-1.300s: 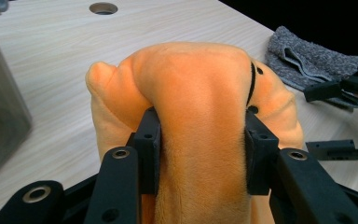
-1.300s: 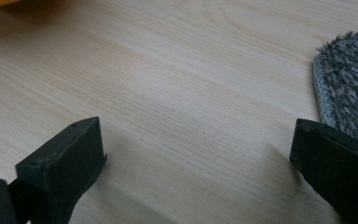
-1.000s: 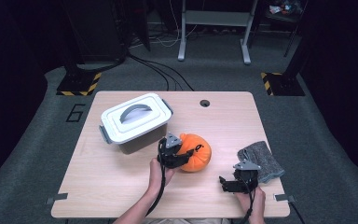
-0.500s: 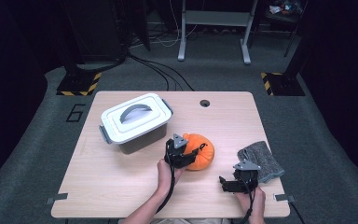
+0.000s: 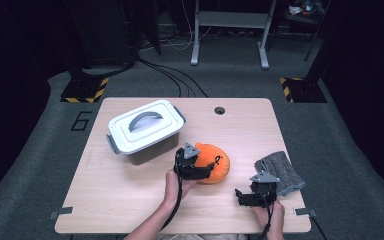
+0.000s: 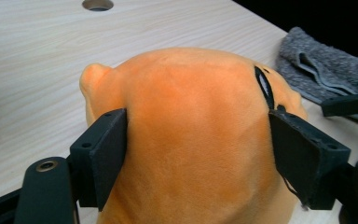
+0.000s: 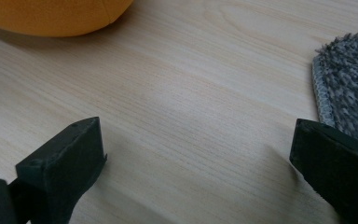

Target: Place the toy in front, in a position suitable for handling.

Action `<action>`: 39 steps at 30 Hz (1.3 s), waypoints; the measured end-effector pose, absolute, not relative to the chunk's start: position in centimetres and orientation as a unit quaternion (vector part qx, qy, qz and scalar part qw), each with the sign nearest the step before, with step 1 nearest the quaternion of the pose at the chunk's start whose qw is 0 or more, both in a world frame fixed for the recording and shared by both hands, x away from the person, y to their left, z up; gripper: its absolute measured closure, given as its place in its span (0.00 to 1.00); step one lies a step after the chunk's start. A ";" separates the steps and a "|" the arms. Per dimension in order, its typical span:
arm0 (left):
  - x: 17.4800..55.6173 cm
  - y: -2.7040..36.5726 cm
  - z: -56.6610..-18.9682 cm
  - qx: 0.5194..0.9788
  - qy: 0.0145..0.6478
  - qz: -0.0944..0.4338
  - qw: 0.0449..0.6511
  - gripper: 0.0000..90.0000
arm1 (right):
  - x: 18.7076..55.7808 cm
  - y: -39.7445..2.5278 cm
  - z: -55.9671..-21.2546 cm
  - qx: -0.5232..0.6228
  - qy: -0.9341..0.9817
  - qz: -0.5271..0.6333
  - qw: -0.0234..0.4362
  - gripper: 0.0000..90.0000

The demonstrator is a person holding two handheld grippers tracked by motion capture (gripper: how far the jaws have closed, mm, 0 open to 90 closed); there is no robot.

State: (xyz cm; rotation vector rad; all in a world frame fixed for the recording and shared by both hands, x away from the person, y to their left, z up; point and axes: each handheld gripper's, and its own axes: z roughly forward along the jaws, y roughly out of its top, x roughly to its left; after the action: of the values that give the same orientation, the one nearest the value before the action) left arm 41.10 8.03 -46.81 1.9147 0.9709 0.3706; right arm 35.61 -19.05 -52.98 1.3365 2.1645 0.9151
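- We find the orange plush toy (image 5: 214, 163) lying near the middle of the light wooden worktop (image 5: 130, 200), slightly toward the person's edge, just to the right of the lidded white storage box (image 5: 145, 131) but not touching it.
- We see the left gripper (image 5: 200, 172) brought up against the plush toy from the person's side, with the left hand (image 5: 174, 181) behind it and its cable trailing back along the forearm.
- In the left gripper view, the plush toy (image 6: 191, 135) bulges between the two black jaws: one jaw lies flat against its left flank, the other against its right flank beside a dark stitched mark, so the jaws are pinching the toy while it sits on the worktop.
- We see the right gripper (image 5: 252, 196) low over the worktop near the front edge, held by the right hand (image 5: 272, 220), well apart from the plush toy.
- In the right gripper view, its jaws stand wide apart with only bare wood (image 7: 191, 116) between them.
- We note a grey fuzzy cloth (image 5: 280, 172) lying at the right side of the worktop, just beside the right gripper; its edge (image 7: 349, 93) comes close behind the right-hand jaw in the right gripper view, and we cannot tell whether they touch.
- A round cable hole (image 5: 219, 110) sits near the far edge of the worktop.
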 end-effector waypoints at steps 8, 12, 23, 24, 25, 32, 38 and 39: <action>40.8 8.9 -46.2 0.788 0.367 0.146 0.472 0.22 | 35.6 -19.1 -53.0 0.481 0.782 0.331 0.218 0.02; 40.6 9.7 -45.7 0.792 0.352 0.142 0.478 0.22 | 35.6 -19.1 -53.0 0.482 0.782 0.331 0.218 0.02; 40.1 12.7 -46.0 0.802 0.335 0.130 0.477 0.19 | 35.7 -19.1 -53.0 0.483 0.781 0.332 0.216 0.02; 40.1 13.0 -46.1 0.805 0.330 0.126 0.477 0.18 | 35.7 -19.2 -53.0 0.480 0.783 0.330 0.217 0.02; 40.1 13.2 -46.2 0.808 0.329 0.123 0.474 0.18 | 35.7 -19.1 -53.0 0.483 0.781 0.332 0.216 0.02; 40.1 14.5 -46.9 0.814 0.323 0.117 0.469 0.23 | 35.6 -19.1 -53.0 0.483 0.782 0.330 0.216 0.02; 40.6 15.1 -47.5 0.816 0.329 0.107 0.464 0.31 | 35.6 -19.1 -53.0 0.482 0.782 0.330 0.217 0.02; 40.7 15.2 -47.6 0.816 0.329 0.104 0.463 0.34 | 35.6 -19.1 -53.0 0.483 0.781 0.330 0.218 0.02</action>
State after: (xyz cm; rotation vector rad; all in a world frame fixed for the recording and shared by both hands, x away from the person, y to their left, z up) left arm 40.67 15.21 -47.59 2.0066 0.8078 0.2551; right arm 35.62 -19.08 -52.99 1.3372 2.1633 0.9149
